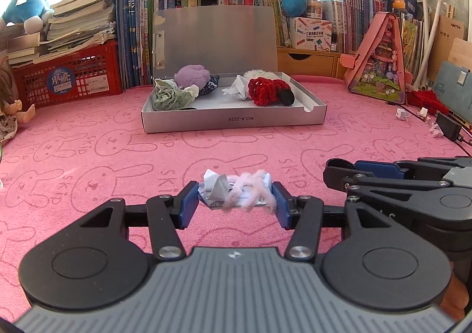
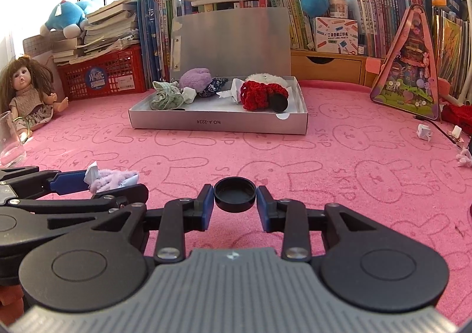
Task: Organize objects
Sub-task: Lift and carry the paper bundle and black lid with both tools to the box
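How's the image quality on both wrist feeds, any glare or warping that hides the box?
Left wrist view: windows behind the books blow out white, fisheye bends the pink mat, yet the silver box stays sharp and evenly lit. Right wrist view: same backlit glare at top, edges curved, the black cap in the right hand-held gripper crisp, with no motion blur.

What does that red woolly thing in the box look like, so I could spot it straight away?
Find the open grey box in the middle of the pink mat, its lid standing against the books. Inside, toward the right end, lies the red knit, chunky and crocheted, with a black disc at its front. Its neighbours are pale: white paper beside it, white fluff behind.
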The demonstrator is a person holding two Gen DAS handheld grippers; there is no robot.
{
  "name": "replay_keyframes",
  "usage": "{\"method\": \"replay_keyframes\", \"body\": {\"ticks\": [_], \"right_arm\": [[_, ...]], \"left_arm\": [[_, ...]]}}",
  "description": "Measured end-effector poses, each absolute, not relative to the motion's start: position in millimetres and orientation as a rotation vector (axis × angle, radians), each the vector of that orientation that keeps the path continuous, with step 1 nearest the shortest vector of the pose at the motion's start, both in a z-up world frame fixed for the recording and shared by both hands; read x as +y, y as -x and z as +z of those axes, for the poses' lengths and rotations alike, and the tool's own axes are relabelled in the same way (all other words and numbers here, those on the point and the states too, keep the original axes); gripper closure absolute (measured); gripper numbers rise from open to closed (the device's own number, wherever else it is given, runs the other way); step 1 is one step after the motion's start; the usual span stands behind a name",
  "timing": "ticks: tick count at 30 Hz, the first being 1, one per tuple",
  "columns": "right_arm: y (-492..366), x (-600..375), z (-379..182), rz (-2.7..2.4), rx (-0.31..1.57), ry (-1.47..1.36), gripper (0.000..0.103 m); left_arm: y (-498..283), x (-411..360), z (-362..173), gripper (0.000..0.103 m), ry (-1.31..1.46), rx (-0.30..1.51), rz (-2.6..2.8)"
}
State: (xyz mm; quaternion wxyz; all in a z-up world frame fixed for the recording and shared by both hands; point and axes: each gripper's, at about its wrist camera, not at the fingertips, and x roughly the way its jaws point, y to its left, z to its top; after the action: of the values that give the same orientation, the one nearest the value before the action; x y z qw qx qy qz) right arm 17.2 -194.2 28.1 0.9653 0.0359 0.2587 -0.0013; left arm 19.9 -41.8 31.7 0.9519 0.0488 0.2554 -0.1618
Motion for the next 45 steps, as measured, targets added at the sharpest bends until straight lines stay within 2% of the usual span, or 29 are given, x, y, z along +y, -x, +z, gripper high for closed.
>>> {"method": "replay_keyframes", "body": {"ticks": [25,45], "right_arm": [[-76,-191,44,-0.017,0.468,-0.058,0.065],[-88,-197,51,-0.011,0.442,-0.063,0.065]], "left_arm": [[-91,-41,48,0.043,-0.050,0.496,-0.283],[-115,-43,53,0.043,-0.056,0.482,-0.258]]}}
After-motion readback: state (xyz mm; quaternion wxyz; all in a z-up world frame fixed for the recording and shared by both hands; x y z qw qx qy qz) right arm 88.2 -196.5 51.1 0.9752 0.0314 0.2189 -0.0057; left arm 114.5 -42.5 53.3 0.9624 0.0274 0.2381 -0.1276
